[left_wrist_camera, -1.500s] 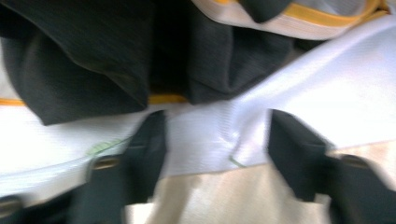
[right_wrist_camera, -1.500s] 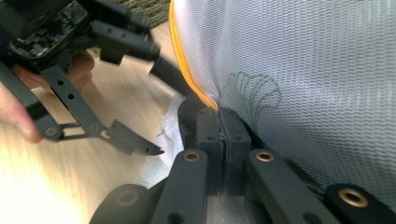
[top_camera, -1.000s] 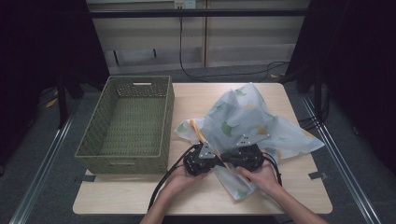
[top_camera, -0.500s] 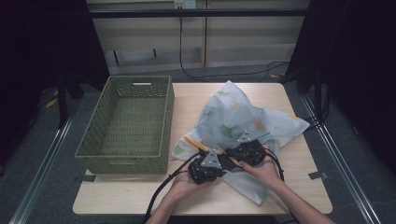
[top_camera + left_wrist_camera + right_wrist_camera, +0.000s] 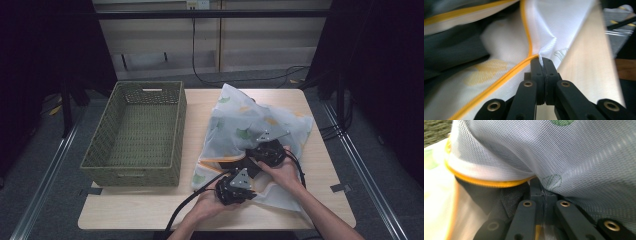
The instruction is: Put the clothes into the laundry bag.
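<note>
A white mesh bag (image 5: pixel 250 127) with green and yellow leaf prints and an orange-yellow trim lies crumpled on the right half of the desk (image 5: pixel 150 207), reaching from near the far edge to near the front edge. A dark cloth (image 5: pixel 235 162) shows at its open mouth, between the two edges of the trim.

The left hand-held gripper (image 5: pixel 250 187) sits near the desk's front edge, just right of the middle, held in the person's left hand (image 5: pixel 210 202). In the left gripper view its jaws are pressed together on a corner of the bag (image 5: pixel 554 35) right beside the trim (image 5: pixel 506 75), with the thin white fabric pinched between the pads and the bare desk top (image 5: pixel 584 62) at the right.

The right hand-held gripper (image 5: pixel 262 150) lies a little farther back and to the right, close to the left one, in the right hand (image 5: pixel 285 172). In the right gripper view its jaws are likewise pressed together, pinching the bag's mesh (image 5: pixel 574 157) just under the trim (image 5: pixel 486 182), with the dark cloth (image 5: pixel 506 202) beside the jaws.

A green woven basket (image 5: pixel 137 130) stands on the left half of the desk, just beside the bag and apart from it.
</note>
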Tool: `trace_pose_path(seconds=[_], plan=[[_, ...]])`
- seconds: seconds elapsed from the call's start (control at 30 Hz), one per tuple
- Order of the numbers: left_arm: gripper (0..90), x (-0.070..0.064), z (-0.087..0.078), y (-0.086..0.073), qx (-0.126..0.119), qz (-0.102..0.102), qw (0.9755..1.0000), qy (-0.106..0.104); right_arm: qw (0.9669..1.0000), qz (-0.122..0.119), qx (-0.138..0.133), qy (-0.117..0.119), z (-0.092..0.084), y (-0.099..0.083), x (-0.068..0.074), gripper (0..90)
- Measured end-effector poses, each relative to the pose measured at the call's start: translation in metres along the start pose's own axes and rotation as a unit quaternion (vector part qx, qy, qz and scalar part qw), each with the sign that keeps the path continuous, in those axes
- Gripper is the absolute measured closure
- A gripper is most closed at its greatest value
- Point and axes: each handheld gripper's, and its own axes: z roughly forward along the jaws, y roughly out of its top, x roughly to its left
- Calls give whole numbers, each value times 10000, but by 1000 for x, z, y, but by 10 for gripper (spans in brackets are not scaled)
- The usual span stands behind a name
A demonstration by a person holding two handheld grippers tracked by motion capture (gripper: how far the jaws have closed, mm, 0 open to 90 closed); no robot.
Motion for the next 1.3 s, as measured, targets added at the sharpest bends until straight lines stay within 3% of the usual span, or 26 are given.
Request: trace_pose_path(seconds=[0.03,0.07,0.13,0.17,0.2,0.27,0.3,0.37,0.43,0.57,0.63,0.73,0.83,0.87,1.03,1.07,1.17,1.23,1.3], plan=[[895,-3,3,4,48,122,9999,-100,10000,24,4,4,1,0,-2,893],[895,-7,6,7,24,115,9998,-141,10000,7,1,-46,1,0,-4,893],[895,-17,12,15,-189,200,9968,-747,9999,-3,5,-154,3,1,-8,893],[894,-25,19,23,146,517,9985,-115,9994,-16,-31,-337,5,2,-11,894],[892,-22,22,26,372,532,9979,72,9989,39,-37,-457,7,2,-15,893],[890,-7,19,26,355,371,9987,27,9987,253,-37,-446,6,-1,-19,892],[888,-3,16,24,116,239,9996,-23,9987,256,-48,-431,5,-2,-20,892],[880,0,8,20,-100,60,9999,-5,9991,236,-79,-341,-1,-5,-18,886],[784,5,-2,17,-184,-64,9998,59,9992,277,-92,-256,-6,-9,-19,882],[679,19,-23,6,-378,-396,9978,379,9998,201,-84,25,-21,-16,-10,881],[680,24,-33,0,-338,-424,9968,580,9998,81,-72,177,-30,-20,-1,889],[678,33,-46,-10,-210,-559,9935,969,9994,-34,12,345,-41,-28,8,898],[677,40,-60,-16,-451,-769,9893,1158,9986,-141,241,442,-46,-38,13,900],[682,42,-64,-17,-522,-778,9885,1191,9986,-170,341,373,-47,-43,14,900],[671,47,-70,-21,-531,-831,9838,1497,9956,-230,818,402,-44,-57,9,900],[668,49,-68,-22,-477,-830,9840,1500,9952,-224,887,357,-46,-60,7,900],[652,50,-51,-24,164,-656,9836,1670,9951,-98,915,367,-53,-66,2,900],[658,53,-42,-28,326,-644,9844,1606,9953,-84,902,353,-57,-71,-1,900],[665,54,-38,-32,424,-695,9813,1745,9958,-33,849,355,-59,-74,-6,900]])
